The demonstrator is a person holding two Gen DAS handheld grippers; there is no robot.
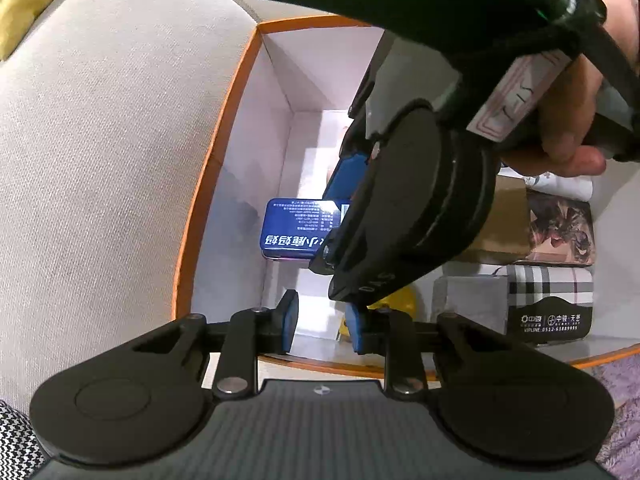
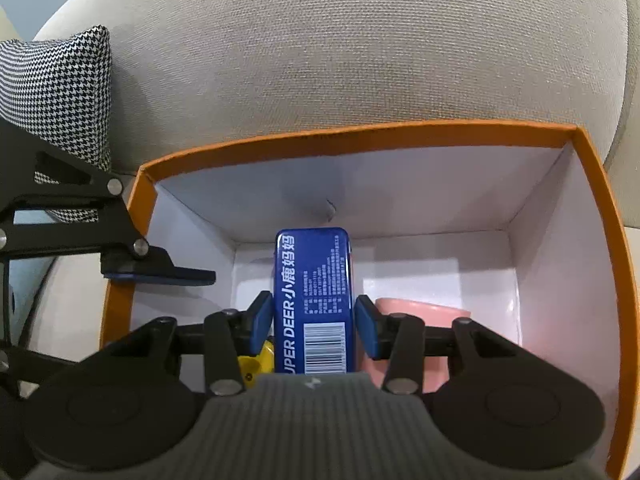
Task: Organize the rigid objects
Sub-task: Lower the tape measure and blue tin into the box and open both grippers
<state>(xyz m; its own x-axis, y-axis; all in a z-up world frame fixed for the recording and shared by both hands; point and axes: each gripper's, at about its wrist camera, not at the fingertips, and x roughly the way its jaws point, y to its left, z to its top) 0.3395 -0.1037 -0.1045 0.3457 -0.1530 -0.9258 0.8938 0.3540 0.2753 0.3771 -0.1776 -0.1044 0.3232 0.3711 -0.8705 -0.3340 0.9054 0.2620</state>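
Black tongs [image 2: 314,322] with blue pads [image 2: 262,320], silver pivot screws, ribbed grey housing.

One orange-rimmed box [image 2: 360,132] with white inner walls sits in view, open at the top. One blue tin [image 2: 312,300] stands between the pads of the right tongs; the left wrist view shows the same one, ahead of the left tongs. One yellow item [image 2: 256,360] shows just left of the right tongs' left pad, partly hidden. One pink item [image 2: 420,312] lies just right of their right pad. To the right of the left tongs, three more boxes are stacked or packed together: one plaid [image 1: 548,284], one with printed artwork [image 1: 560,228], one plain brown [image 1: 508,220]. One houndstooth cushion [image 2: 60,92] lies beyond the box.
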